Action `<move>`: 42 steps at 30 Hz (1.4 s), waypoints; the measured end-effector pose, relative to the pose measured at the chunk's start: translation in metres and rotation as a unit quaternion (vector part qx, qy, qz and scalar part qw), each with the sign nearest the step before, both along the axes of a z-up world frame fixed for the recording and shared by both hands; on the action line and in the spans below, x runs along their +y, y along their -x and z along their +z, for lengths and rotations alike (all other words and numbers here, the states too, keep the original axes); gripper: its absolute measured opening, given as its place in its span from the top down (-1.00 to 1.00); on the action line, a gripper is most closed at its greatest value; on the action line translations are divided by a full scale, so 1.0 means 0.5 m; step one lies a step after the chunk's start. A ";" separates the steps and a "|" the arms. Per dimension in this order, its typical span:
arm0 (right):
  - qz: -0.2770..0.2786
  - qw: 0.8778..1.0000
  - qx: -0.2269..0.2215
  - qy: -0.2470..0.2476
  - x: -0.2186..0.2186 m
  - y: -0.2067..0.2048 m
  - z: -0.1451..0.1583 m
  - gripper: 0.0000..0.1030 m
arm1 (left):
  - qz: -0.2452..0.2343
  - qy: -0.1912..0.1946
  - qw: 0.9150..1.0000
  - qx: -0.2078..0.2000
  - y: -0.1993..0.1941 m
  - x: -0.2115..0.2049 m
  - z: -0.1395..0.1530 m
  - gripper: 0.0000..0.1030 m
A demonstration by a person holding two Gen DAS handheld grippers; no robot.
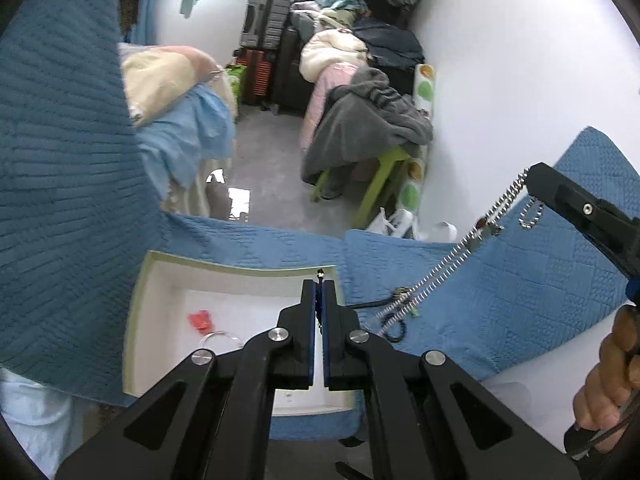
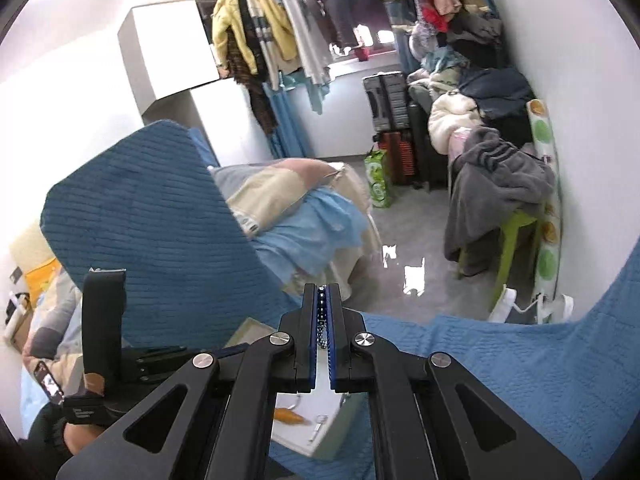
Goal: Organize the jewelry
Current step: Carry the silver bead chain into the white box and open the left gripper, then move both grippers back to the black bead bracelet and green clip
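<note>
An open white box (image 1: 160, 304) with a pale green rim lies on the blue quilted cloth (image 1: 480, 304). Inside it are a small red piece (image 1: 200, 320) and a thin silver ring-shaped piece (image 1: 220, 338). My left gripper (image 1: 320, 280) is shut on a small dark chain piece above the box's right side. My right gripper (image 2: 322, 292) is shut on a silver bead chain (image 1: 460, 248), which hangs from it down to the cloth. A black hair tie and tangled jewelry (image 1: 396, 312) lie on the cloth by the box. The box also shows in the right wrist view (image 2: 320, 436).
A raised blue quilted pillow (image 1: 60, 160) stands left of the box. Beyond the bed edge are a grey floor (image 1: 272, 168), a green stool with a grey blanket (image 1: 372, 136), suitcases (image 1: 268, 40) and piled clothes. A white wall (image 1: 520, 80) is on the right.
</note>
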State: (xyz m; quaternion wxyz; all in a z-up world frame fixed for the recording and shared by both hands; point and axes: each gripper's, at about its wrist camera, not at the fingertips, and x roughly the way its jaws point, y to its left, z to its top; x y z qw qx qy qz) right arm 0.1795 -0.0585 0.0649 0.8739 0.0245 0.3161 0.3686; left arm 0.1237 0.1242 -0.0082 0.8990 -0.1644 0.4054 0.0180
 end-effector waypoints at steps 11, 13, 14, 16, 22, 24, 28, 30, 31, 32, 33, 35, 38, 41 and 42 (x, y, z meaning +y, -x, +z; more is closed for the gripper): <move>0.039 0.997 0.062 0.037 0.134 0.017 -0.121 0.96 | 0.032 0.018 0.999 0.037 0.044 0.102 -0.089 0.97; 0.039 0.995 0.077 0.049 0.141 0.024 -0.159 0.96 | 0.037 0.023 0.998 0.047 0.051 0.115 -0.114 0.97; 0.039 0.994 0.085 0.056 0.146 0.024 -0.179 0.96 | 0.038 0.026 0.998 0.052 0.054 0.120 -0.126 0.97; 0.041 0.992 0.100 0.062 0.152 0.028 -0.213 0.96 | 0.040 0.033 0.997 0.062 0.063 0.129 -0.149 0.97; 0.041 0.985 0.151 0.074 0.153 0.037 -0.307 0.95 | 0.048 0.038 0.994 0.087 0.079 0.135 -0.196 0.97; 0.040 0.984 0.153 0.083 0.155 0.038 -0.319 0.95 | 0.048 0.039 0.994 0.091 0.079 0.134 -0.201 0.96; 0.040 0.984 0.153 0.086 0.151 0.039 -0.321 0.95 | 0.048 0.039 0.994 0.090 0.077 0.131 -0.201 0.95; 0.044 0.985 0.147 0.082 0.149 0.037 -0.311 0.94 | 0.046 0.046 0.994 0.092 0.072 0.129 -0.201 0.91; 0.045 0.985 0.143 0.082 0.144 0.039 -0.306 0.94 | 0.046 0.048 0.993 0.093 0.069 0.128 -0.201 0.71; 0.046 0.986 0.137 0.082 0.141 0.041 -0.298 0.94 | 0.047 0.049 0.993 0.093 0.068 0.127 -0.199 0.54; 0.047 0.987 0.130 0.080 0.137 0.042 -0.289 0.93 | 0.050 0.047 0.994 0.090 0.068 0.125 -0.195 0.19; 0.050 0.989 0.118 0.075 0.128 0.044 -0.273 0.93 | 0.054 0.041 0.995 0.076 0.070 0.117 -0.183 0.09; 0.049 0.991 0.097 0.071 0.110 0.048 -0.247 0.93 | 0.050 0.042 0.996 0.062 0.066 0.101 -0.162 0.09; 0.044 0.994 0.080 0.061 0.081 0.050 -0.223 0.93 | 0.043 0.036 0.997 0.046 0.062 0.078 -0.142 0.09; 0.042 0.995 0.074 0.058 0.071 0.050 -0.216 0.93 | 0.042 0.035 0.998 0.042 0.060 0.071 -0.138 0.09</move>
